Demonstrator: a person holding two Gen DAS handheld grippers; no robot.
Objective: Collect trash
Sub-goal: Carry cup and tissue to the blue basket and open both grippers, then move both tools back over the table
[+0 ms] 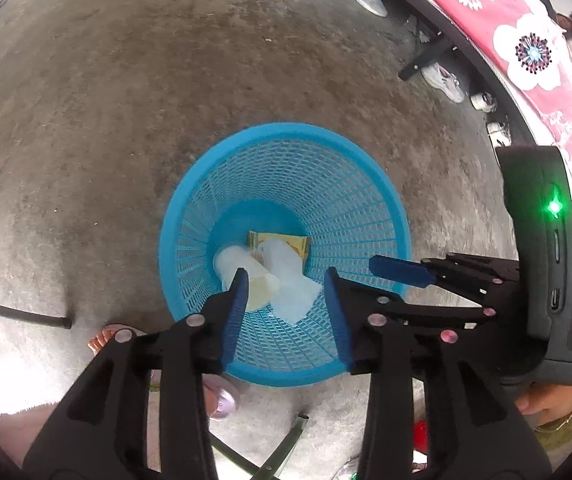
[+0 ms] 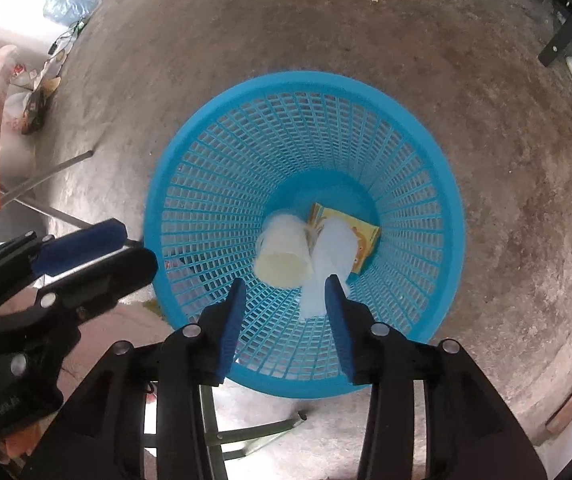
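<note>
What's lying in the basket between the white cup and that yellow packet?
A crumpled white wrapper lies between the cup and the yellow packet, overlapping the packet, on the blue basket's floor; the right wrist view shows it best.

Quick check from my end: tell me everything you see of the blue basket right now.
The blue basket is round, of lattice plastic with a solid smooth rim and solid bottom, flaring wider toward the top. It stands upright on the concrete floor. Inside lie a whitish cup on its side, crumpled white paper and a yellow packet, touching one another. Both open grippers hover above it, not touching.
</note>
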